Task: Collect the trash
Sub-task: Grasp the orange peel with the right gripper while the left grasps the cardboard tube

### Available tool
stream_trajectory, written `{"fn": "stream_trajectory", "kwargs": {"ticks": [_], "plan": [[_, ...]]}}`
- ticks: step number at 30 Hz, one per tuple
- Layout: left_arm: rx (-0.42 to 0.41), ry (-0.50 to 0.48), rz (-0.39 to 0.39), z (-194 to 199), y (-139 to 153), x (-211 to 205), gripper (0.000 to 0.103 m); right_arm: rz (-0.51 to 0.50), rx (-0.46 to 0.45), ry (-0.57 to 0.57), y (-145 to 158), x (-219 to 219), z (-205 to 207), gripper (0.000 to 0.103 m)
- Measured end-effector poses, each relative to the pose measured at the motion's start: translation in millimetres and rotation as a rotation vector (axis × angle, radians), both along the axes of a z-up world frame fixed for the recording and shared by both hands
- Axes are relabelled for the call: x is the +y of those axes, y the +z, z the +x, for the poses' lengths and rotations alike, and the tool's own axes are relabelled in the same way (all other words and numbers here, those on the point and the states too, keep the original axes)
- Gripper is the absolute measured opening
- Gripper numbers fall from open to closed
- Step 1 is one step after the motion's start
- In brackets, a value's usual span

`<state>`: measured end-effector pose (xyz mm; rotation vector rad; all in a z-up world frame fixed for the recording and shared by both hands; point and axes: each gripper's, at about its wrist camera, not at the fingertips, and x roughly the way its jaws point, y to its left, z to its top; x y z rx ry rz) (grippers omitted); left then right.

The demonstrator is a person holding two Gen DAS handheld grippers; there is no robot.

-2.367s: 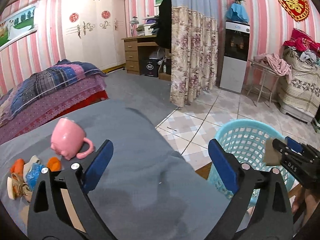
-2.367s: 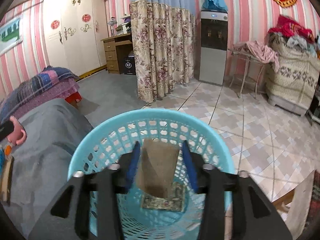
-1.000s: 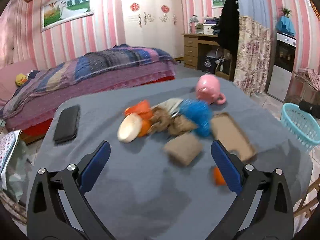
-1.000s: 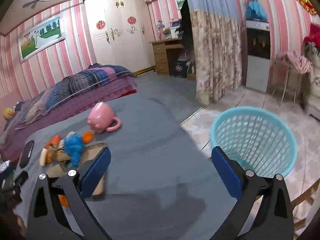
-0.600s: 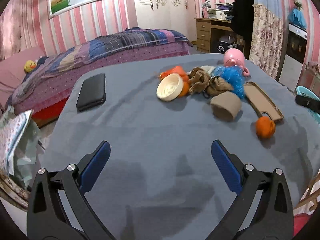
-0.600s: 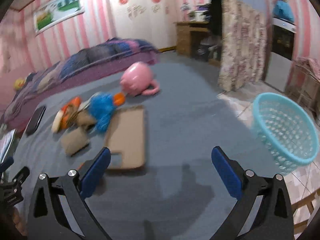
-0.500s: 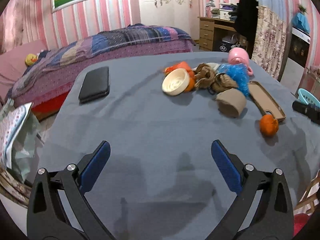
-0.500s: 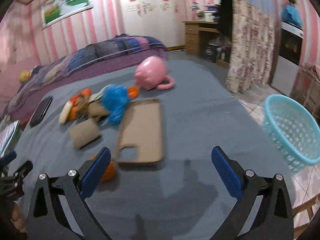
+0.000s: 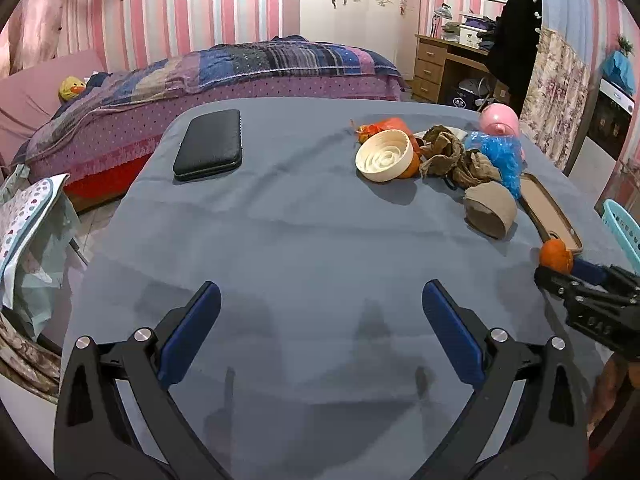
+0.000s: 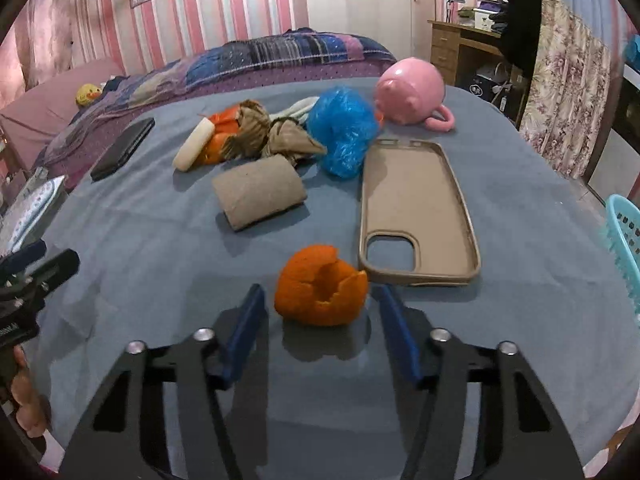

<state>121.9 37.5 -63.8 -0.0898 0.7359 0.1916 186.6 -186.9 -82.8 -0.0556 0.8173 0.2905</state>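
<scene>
Right gripper [image 10: 320,300] is down over the orange peel [image 10: 320,292], its jaws just been closing in, and the peel sits right between them. There is a sliver of grey cloth showing on each side, so the pads are not pressing yet: straddling, not gripping. The peel is a cupped shell, open side tipped up and toward the camera, with no real long axis, so a straight squeeze across it looks like the call.

Just past the right jaw tip lies the tan phone case [image 10: 416,208], its camera-hole end nearly touching the peel. That is the thing to avoid snagging. Ahead and left of the jaws lies the cardboard roll [image 10: 258,192], then the blue plastic wad [image 10: 344,136], crumpled brown paper [image 10: 276,132] and the pink mug [image 10: 412,94] farther out. The turquoise basket [image 10: 624,248] stands off to the right, beyond the table edge.

Left gripper [image 9: 320,320] hangs wide open over bare cloth, nothing between its jaws, the peel well off to its right. The right hand is clearly nearer.
</scene>
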Motion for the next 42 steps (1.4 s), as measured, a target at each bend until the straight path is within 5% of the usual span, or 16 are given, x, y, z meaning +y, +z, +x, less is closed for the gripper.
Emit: {"fn": "stream_trajectory", "kwargs": {"ticks": [6, 16, 27, 32, 42], "plan": [[0.003, -0.016, -0.026, 10.6, -1.3, -10.5, 0.098, 0.053, -0.001, 0.021, 6.4, -9.6, 1.6, 0.034], [0.0, -0.112, -0.077, 59.3, 3.9, -65.0, 0.097, 0.076, -0.102, -0.04, 41.8, -54.0, 4.6, 0.034], [0.098, -0.248, -0.06, 126.2, -12.7, -115.1, 0.097, 0.102, -0.119, -0.167, 54.8, -121.1, 27.4, 0.034], [0.139, -0.313, -0.028, 130.2, -20.4, -128.7, 0.063, 0.095, -0.117, -0.179, 54.9, -132.8, 32.5, 0.034], [0.062, -0.294, -0.008, 97.5, 3.1, -128.7, 0.054, 0.081, -0.122, -0.194, 53.0, -154.0, 28.4, 0.034]]}}
